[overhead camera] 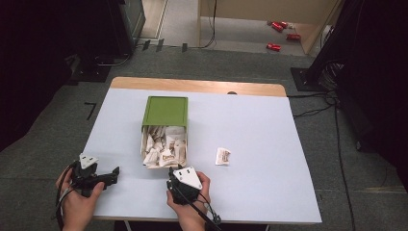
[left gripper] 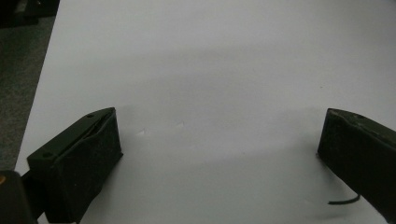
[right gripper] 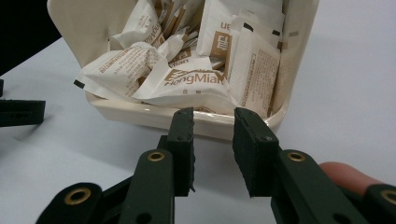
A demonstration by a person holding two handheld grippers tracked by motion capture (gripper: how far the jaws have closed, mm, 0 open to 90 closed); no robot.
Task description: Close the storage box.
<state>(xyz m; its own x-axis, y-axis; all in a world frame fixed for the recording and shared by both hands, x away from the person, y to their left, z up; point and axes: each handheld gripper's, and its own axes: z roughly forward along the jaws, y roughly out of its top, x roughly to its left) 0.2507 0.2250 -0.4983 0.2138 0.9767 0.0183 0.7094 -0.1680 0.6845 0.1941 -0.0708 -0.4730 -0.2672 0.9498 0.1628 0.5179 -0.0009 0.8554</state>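
A cream tray [overhead camera: 144, 144] heaped with several white and brown sachets [overhead camera: 163, 147] slides out of a green box [overhead camera: 165, 110] at the table's middle. One loose sachet [overhead camera: 222, 156] lies to its right on the table. My right gripper [overhead camera: 174, 170] sits just in front of the tray's near end. In the right gripper view its jaws stand a narrow gap apart with nothing between them, my right gripper [right gripper: 213, 119] almost at the tray's rim [right gripper: 140, 113], with the sachets [right gripper: 196, 79] behind. My left gripper [overhead camera: 114, 174] rests near the front left corner. Its jaws are wide apart over bare table, left gripper [left gripper: 219, 135] open.
The pale table [overhead camera: 269, 134] has a wooden strip [overhead camera: 197, 85] along its far edge. Grey carpet surrounds it, with cables [overhead camera: 327, 103] at the right, black stands at both back corners and red objects [overhead camera: 281, 33] far behind. A jaw of the left gripper [right gripper: 21, 112] shows in the right gripper view.
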